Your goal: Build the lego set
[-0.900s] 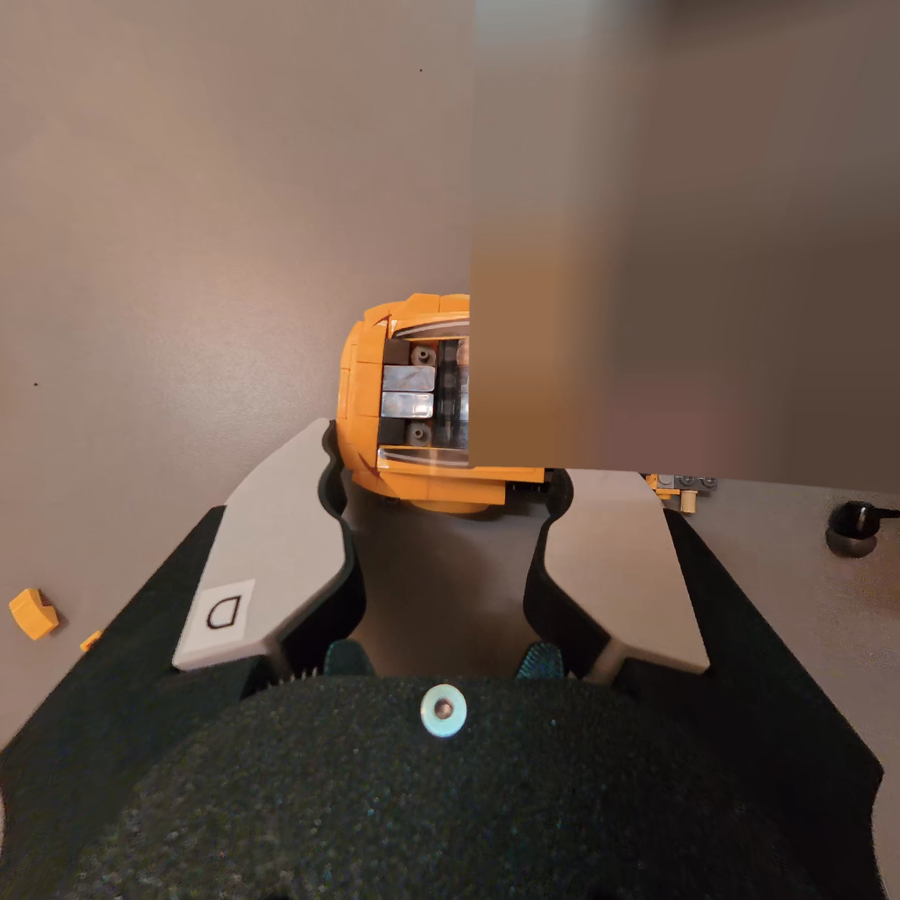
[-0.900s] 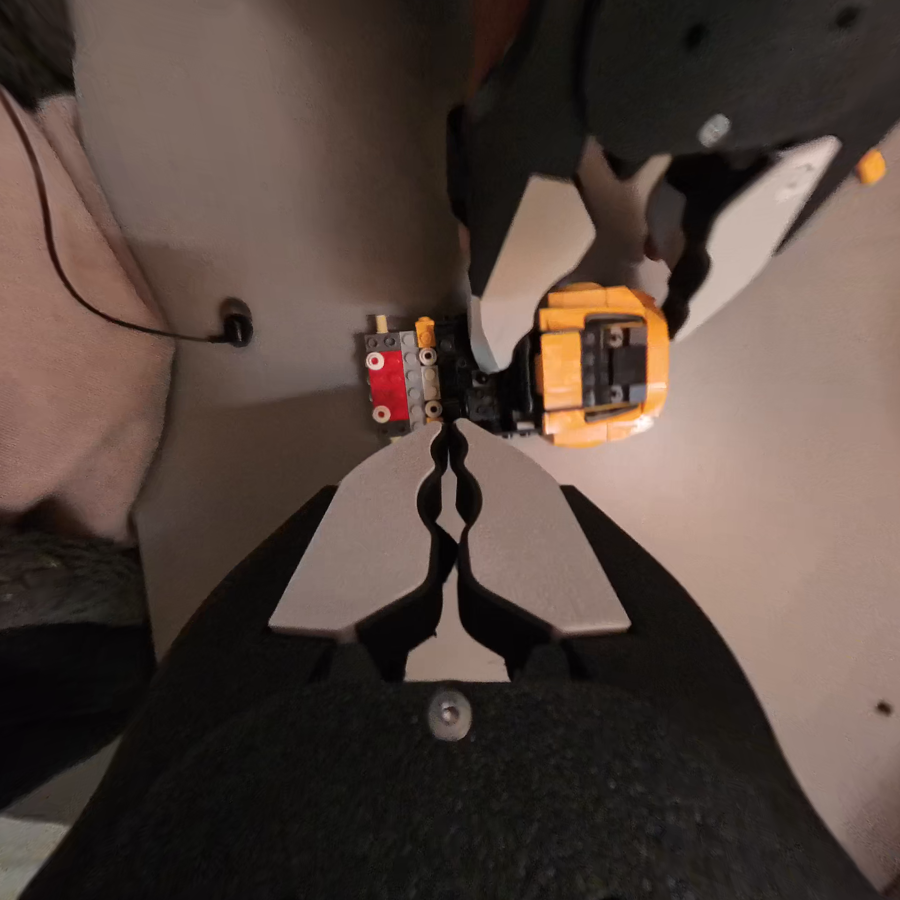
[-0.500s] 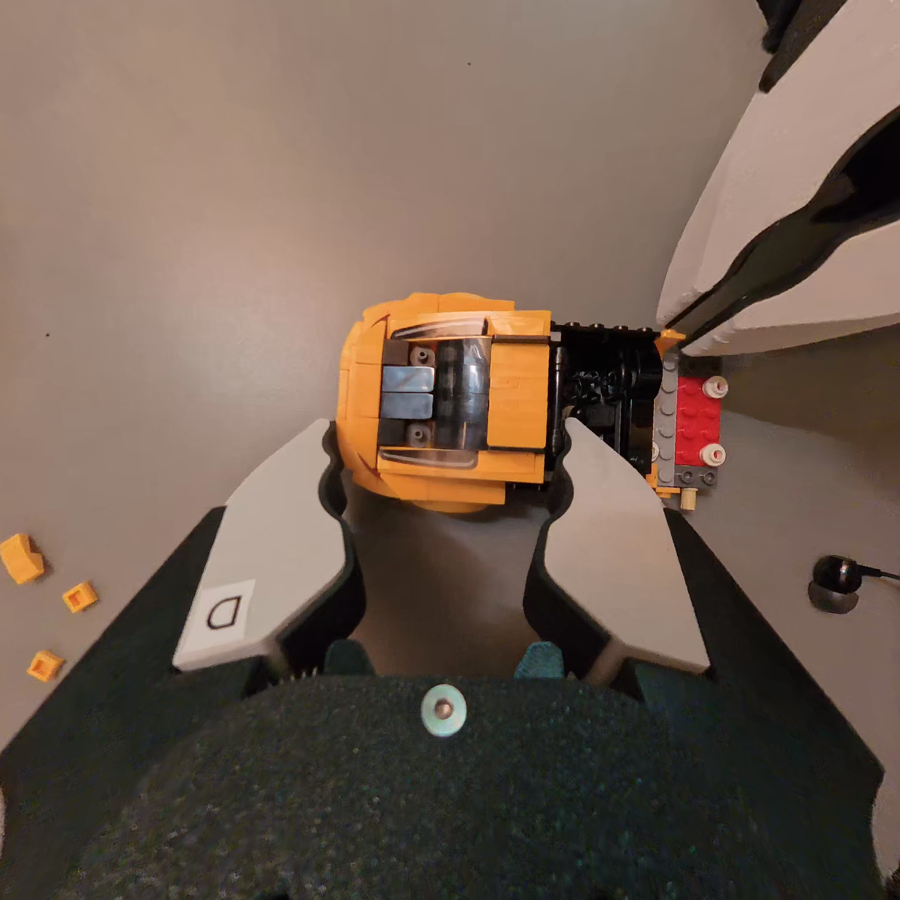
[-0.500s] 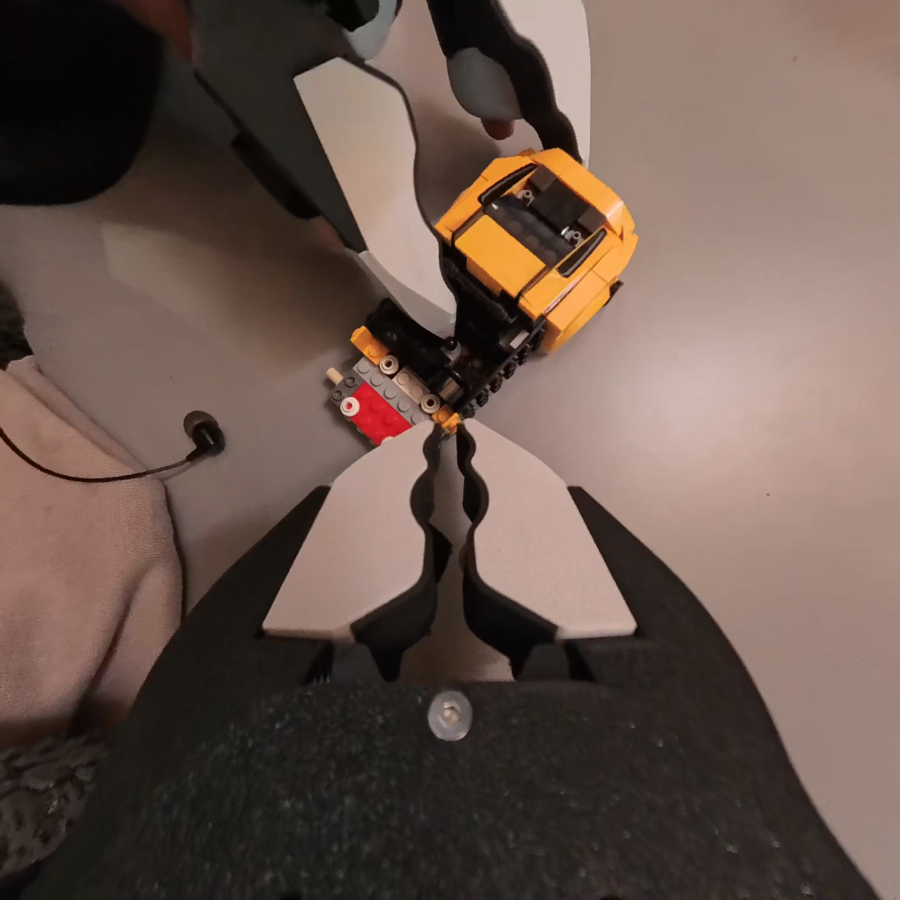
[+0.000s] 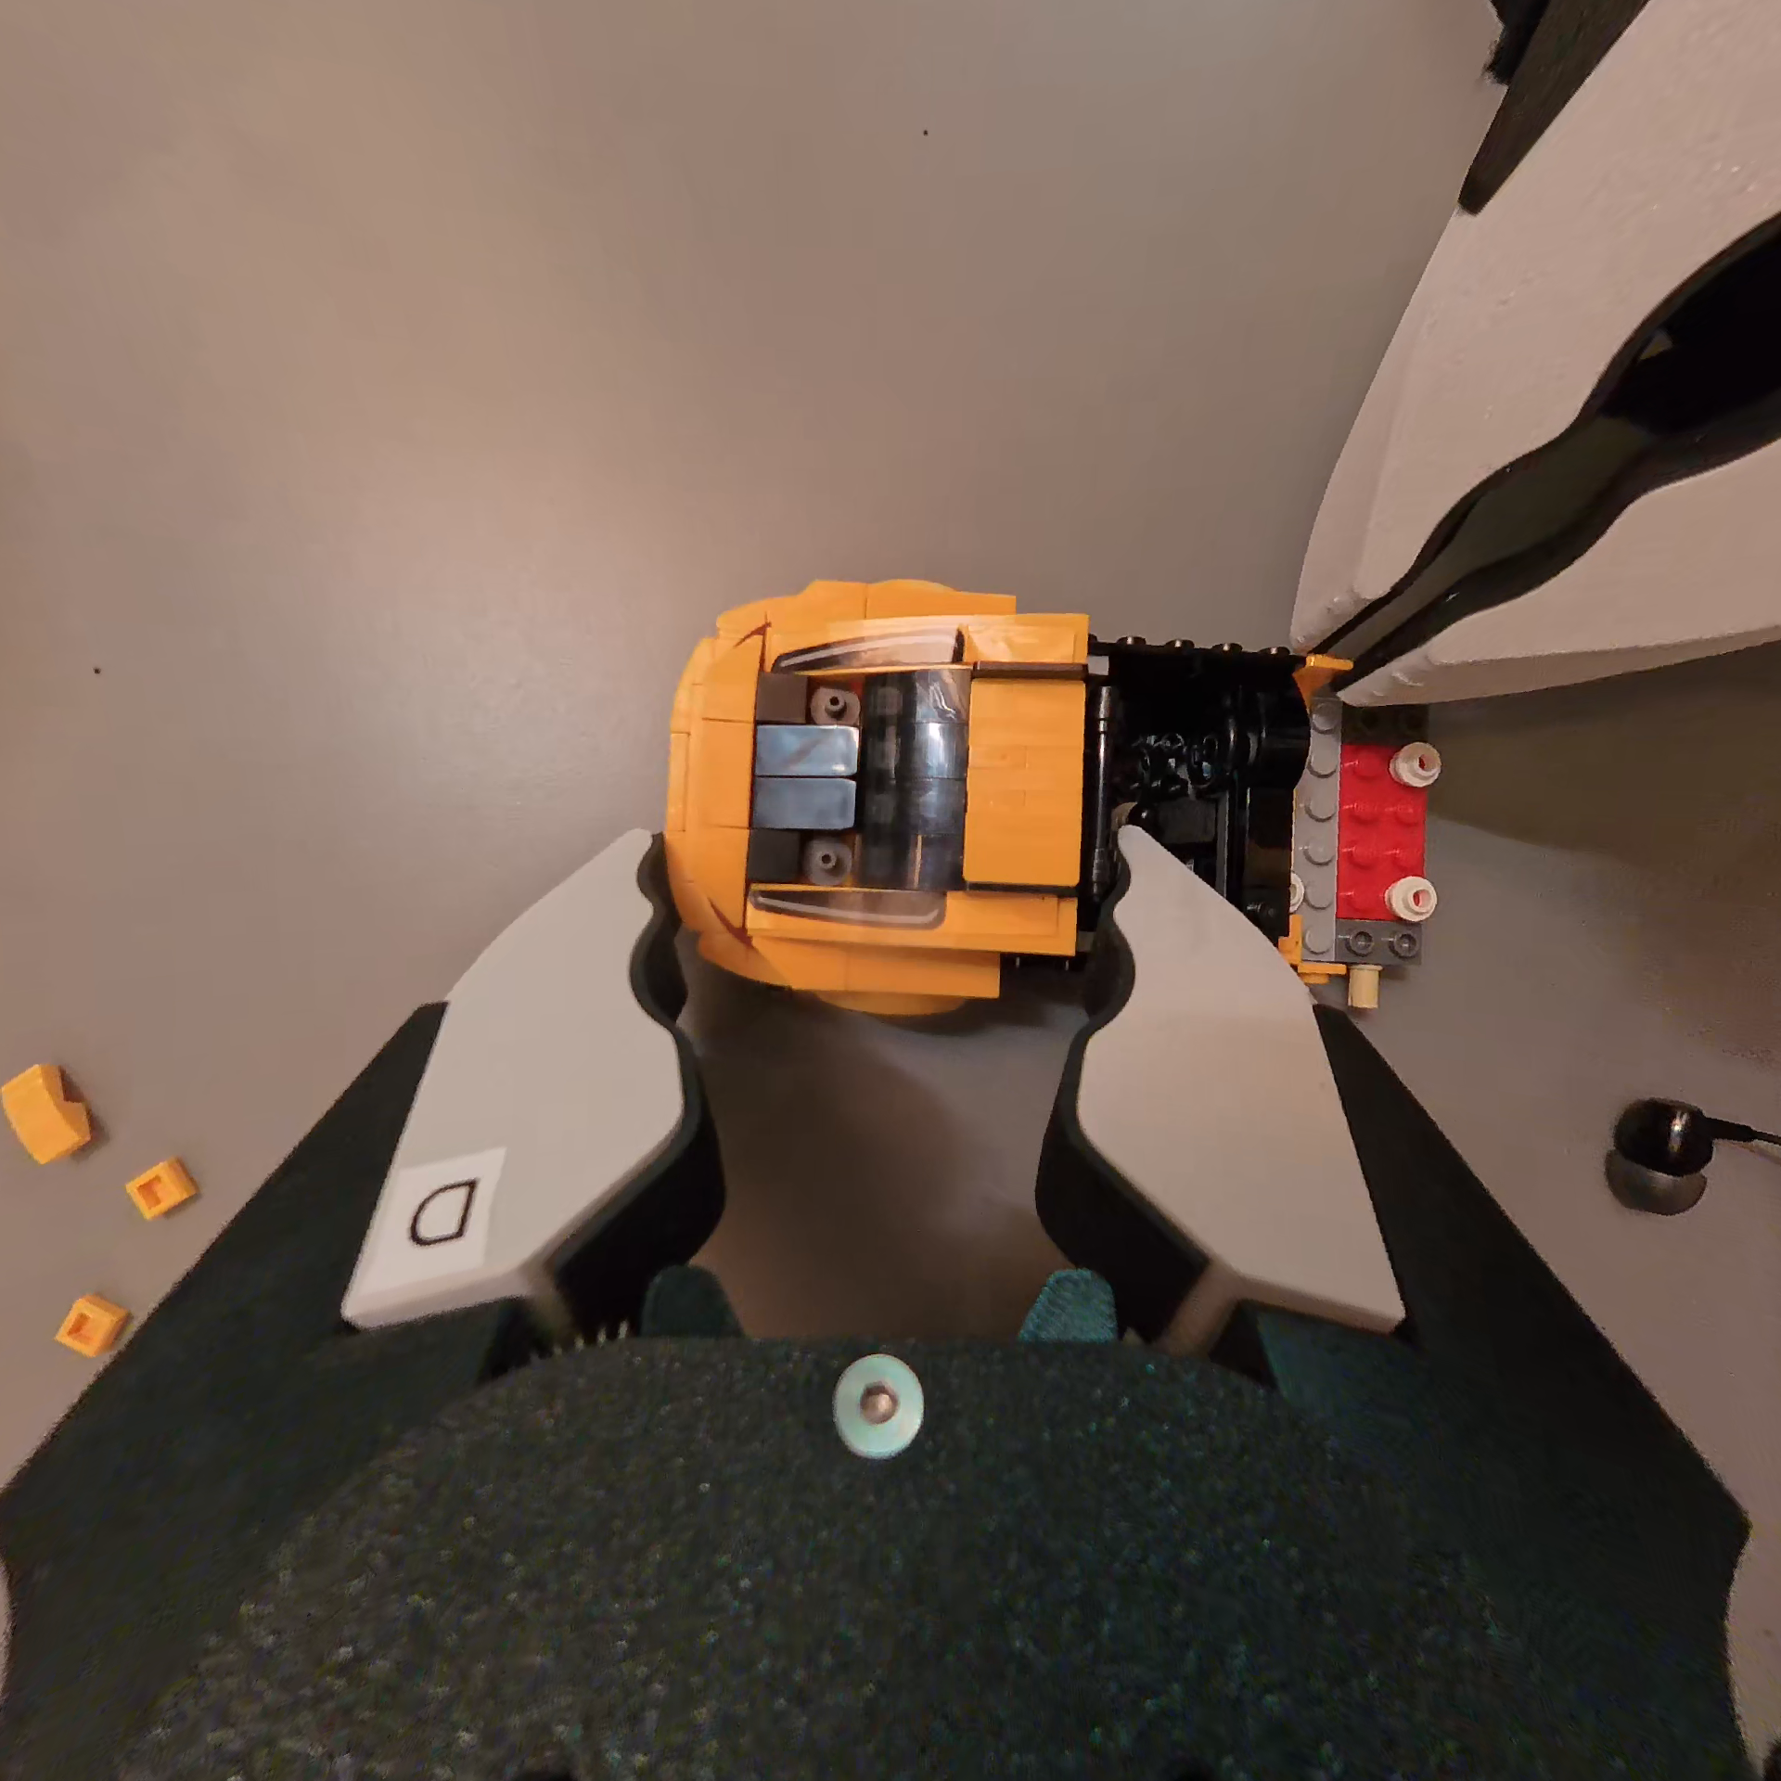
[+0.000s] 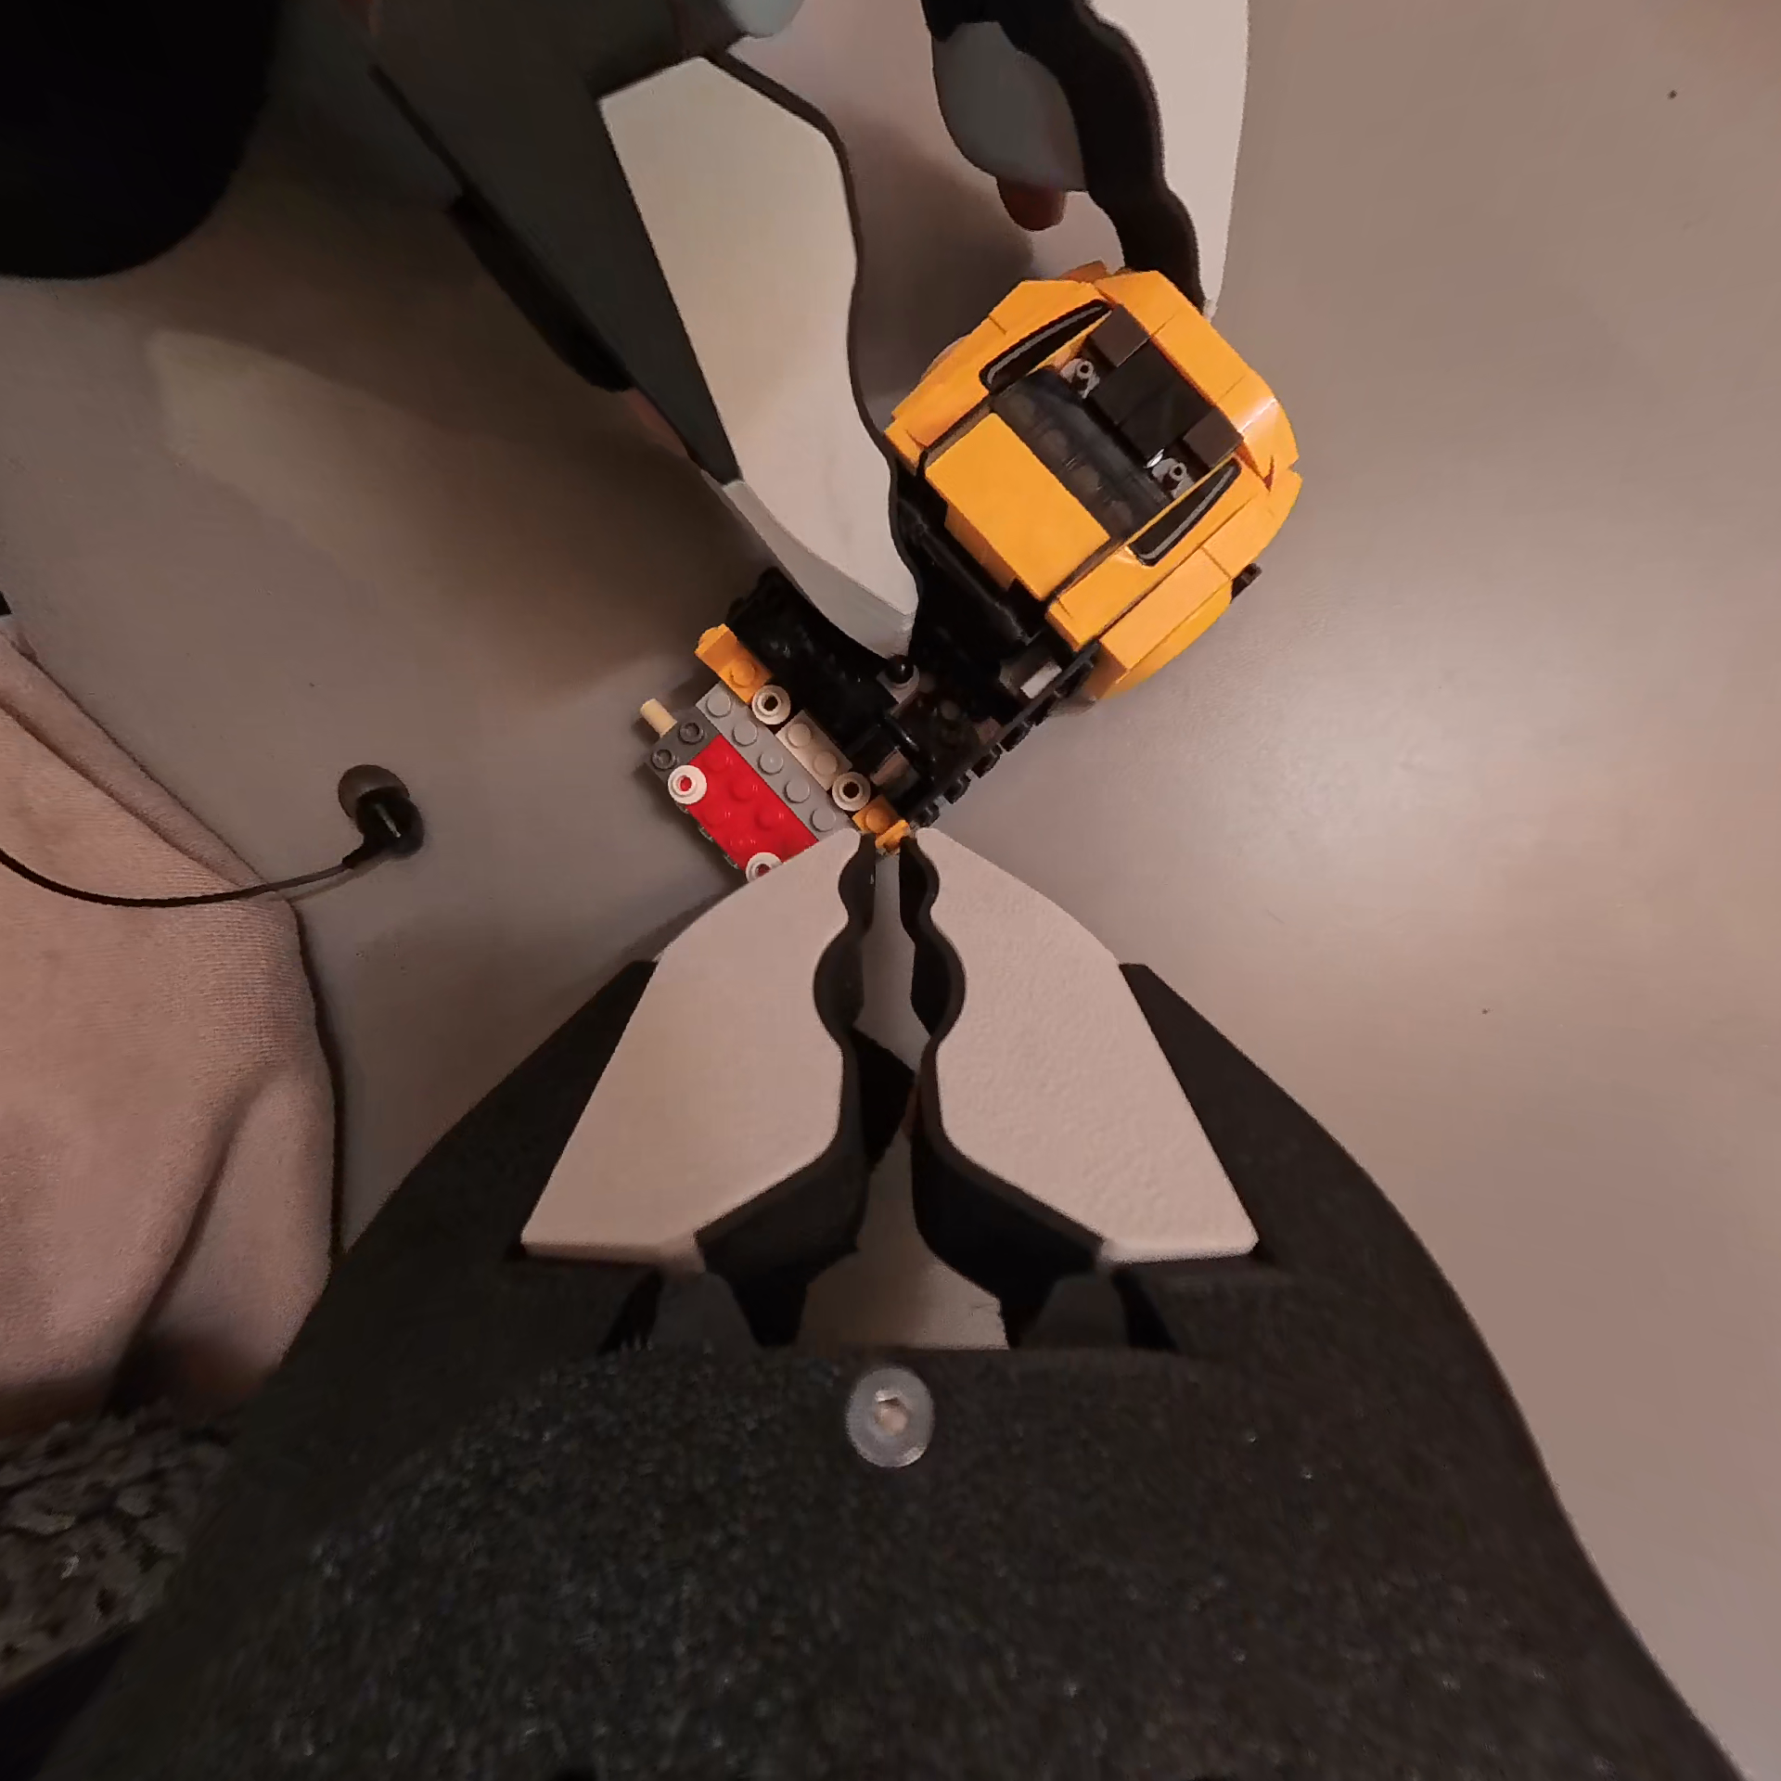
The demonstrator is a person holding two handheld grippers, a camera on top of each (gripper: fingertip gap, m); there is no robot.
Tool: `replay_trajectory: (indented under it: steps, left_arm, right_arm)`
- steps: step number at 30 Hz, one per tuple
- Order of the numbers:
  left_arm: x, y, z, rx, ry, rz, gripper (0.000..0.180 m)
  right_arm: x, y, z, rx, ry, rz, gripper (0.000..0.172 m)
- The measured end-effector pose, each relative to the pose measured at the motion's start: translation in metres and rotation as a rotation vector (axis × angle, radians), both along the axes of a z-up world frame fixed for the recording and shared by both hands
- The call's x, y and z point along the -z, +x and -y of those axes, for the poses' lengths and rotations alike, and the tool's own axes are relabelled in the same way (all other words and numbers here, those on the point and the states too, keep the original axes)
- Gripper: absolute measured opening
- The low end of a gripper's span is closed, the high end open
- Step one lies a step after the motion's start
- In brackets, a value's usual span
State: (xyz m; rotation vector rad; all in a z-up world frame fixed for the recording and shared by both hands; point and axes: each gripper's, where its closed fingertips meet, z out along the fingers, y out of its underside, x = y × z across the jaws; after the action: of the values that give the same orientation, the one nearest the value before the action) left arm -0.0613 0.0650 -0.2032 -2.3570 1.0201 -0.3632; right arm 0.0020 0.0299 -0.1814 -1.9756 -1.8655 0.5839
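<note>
While gripped, toy car spans left claw.

Orange-and-black brick car, red plate behind.

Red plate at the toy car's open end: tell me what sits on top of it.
Two white round studs on the red plate; the right claw covers one corner.

A plain grey bench is seen filling both views, lit warmly from above, with soft shadows cast across it. A pinkish-beige cloth is seen at its left edge.
</note>
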Motion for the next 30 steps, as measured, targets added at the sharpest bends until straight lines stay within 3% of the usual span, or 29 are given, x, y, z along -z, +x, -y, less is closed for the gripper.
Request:
replay_trajectory:
  steps: [23,30]
  left_arm:
    - [0.0001,0.0006,-0.0010,0.044,0.013,0.011,0.082]
    - [0.0002,0.0005,-0.0007,0.044,0.013,0.015,0.082]
  right_arm:
    - [0.0022,-0.0006,0.0022,-0.225,0.075,0.096,0.005]
    - [0.0014,-0.0012,0.0029,-0.203,0.085,0.083,0.005]
